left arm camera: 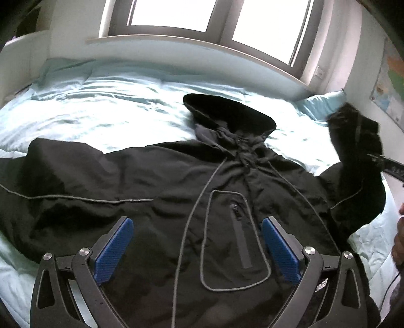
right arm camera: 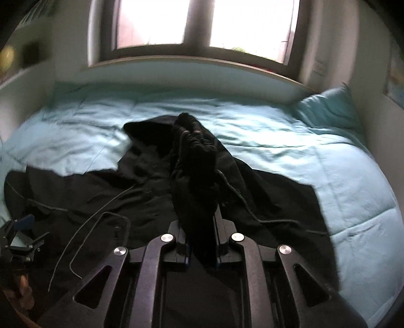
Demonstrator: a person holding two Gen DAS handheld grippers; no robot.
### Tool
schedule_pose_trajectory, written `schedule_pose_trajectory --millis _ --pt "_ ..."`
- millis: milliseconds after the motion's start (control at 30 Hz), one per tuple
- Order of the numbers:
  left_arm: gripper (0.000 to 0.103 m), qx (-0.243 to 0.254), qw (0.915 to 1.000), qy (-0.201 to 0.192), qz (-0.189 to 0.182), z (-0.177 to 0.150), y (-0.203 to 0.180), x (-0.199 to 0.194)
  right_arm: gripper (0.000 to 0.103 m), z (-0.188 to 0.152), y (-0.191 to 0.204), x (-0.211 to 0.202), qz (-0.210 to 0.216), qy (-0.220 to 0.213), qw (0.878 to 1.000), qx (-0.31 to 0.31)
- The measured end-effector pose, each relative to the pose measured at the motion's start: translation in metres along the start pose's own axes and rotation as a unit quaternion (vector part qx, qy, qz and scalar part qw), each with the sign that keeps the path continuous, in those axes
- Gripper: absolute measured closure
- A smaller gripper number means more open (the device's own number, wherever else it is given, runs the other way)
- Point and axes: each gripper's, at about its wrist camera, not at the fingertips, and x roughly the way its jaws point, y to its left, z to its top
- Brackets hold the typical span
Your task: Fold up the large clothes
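Observation:
A black hooded jacket [left arm camera: 156, 181] lies front up on the light blue bed [left arm camera: 101, 101], hood [left arm camera: 227, 111] toward the window. A grey-piped chest pocket [left arm camera: 234, 239] lies between my left gripper's blue pads. My left gripper [left arm camera: 197, 227] is open and empty, just above the jacket's chest. My right gripper [right arm camera: 199, 227] is shut on the jacket's right sleeve [right arm camera: 194, 164], holding it bunched and raised above the body. In the left wrist view the raised sleeve [left arm camera: 356, 136] and the right gripper [left arm camera: 388, 167] show at the far right.
A window [left arm camera: 214, 15] with a sill and white headboard ledge [left arm camera: 202, 60] runs behind the bed. A blue pillow [right arm camera: 328, 108] lies at the back right. A map poster [left arm camera: 388, 83] hangs on the right wall. The left gripper [right arm camera: 20, 237] shows at the right wrist view's left edge.

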Motion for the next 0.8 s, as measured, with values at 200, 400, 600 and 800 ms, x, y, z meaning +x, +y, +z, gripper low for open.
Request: schedule_pose_trajectory --millis 200,400,600,800 --pt "0.002 0.016 0.9987 -0.027 0.04 -0.004 0.013 -0.003 0.085 -0.001 0.093 0.032 0.085 0.026 0.996 -0.029" --pt "0.002 0.022 0.999 -0.014 0.037 -0.008 0.023 0.004 0.054 -0.016 0.11 0.053 0.154 0.071 0.985 -0.018" --pt "0.002 0.018 0.9995 0.022 0.015 0.003 0.029 0.018 0.053 -0.017 0.045 0.035 0.102 0.06 0.993 -0.009" --pt "0.002 -0.004 0.9951 0.083 -0.054 0.025 0.037 0.054 0.054 -0.055 -0.036 0.088 0.052 0.116 0.991 0.045"
